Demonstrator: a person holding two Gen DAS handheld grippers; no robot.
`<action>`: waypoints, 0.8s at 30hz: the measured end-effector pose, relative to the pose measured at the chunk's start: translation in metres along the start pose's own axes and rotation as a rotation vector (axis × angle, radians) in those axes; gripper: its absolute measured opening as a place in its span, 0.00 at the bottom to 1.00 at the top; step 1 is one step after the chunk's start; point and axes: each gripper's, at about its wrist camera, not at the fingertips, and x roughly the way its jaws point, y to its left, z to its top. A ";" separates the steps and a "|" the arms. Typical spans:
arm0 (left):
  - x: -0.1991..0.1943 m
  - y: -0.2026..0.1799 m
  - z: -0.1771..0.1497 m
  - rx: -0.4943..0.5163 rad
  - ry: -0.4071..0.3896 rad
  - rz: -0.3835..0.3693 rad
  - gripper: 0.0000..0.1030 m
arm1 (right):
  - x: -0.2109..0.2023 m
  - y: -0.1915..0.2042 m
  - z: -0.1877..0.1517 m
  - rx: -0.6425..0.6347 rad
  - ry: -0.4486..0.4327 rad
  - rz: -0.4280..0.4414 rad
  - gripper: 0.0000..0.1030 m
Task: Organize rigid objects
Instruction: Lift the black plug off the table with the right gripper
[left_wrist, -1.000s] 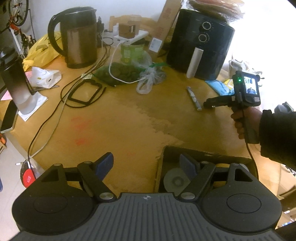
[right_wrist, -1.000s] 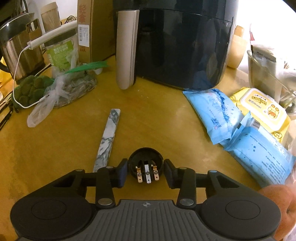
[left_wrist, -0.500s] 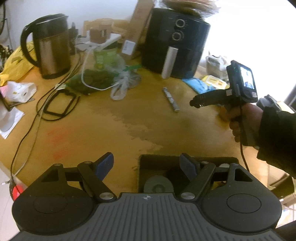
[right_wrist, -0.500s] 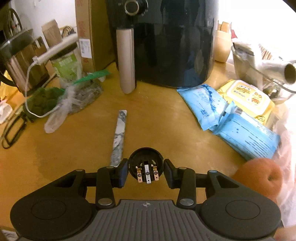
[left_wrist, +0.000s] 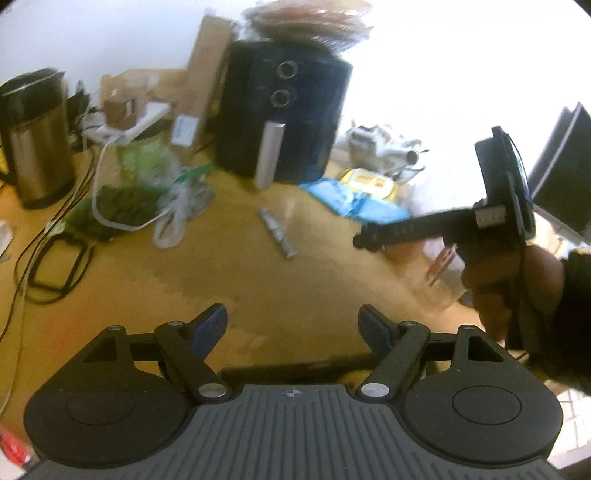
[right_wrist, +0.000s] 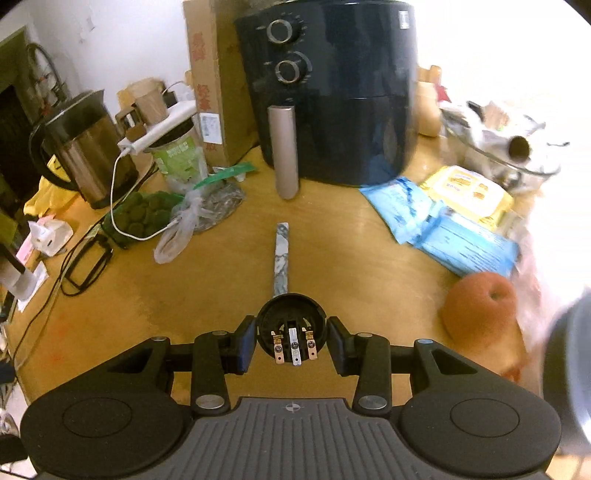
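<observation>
My right gripper (right_wrist: 291, 338) is shut on a small round black connector (right_wrist: 291, 325) with three metal contacts, held above the wooden table (right_wrist: 207, 295). It also shows in the left wrist view (left_wrist: 364, 240), held by a hand at the right. My left gripper (left_wrist: 293, 328) is open and empty above the table's near edge. A marbled grey stick (right_wrist: 281, 258) lies on the table just beyond the connector; it also shows in the left wrist view (left_wrist: 277, 232). The dark edge of a box (left_wrist: 295, 367) shows just under the left fingers.
A black air fryer (right_wrist: 332, 92) stands at the back, a steel kettle (right_wrist: 85, 147) at the left. Bagged green items (right_wrist: 147, 214), cables (right_wrist: 85, 258), blue and yellow wipe packs (right_wrist: 454, 214) and an orange fruit (right_wrist: 480, 306) lie around.
Both grippers have pulled back and up from the table's far side. The right one still holds the connector. The box under the left gripper has slid almost out of view.
</observation>
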 end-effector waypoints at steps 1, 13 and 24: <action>0.001 -0.002 0.003 0.007 -0.011 -0.011 0.76 | -0.004 -0.001 -0.002 0.013 -0.002 -0.002 0.42; 0.002 -0.013 0.044 0.076 -0.117 -0.051 0.76 | -0.063 -0.008 -0.019 0.065 -0.075 -0.032 0.42; 0.020 -0.006 0.062 0.097 -0.103 -0.016 0.76 | -0.094 -0.007 -0.035 0.058 -0.137 -0.071 0.42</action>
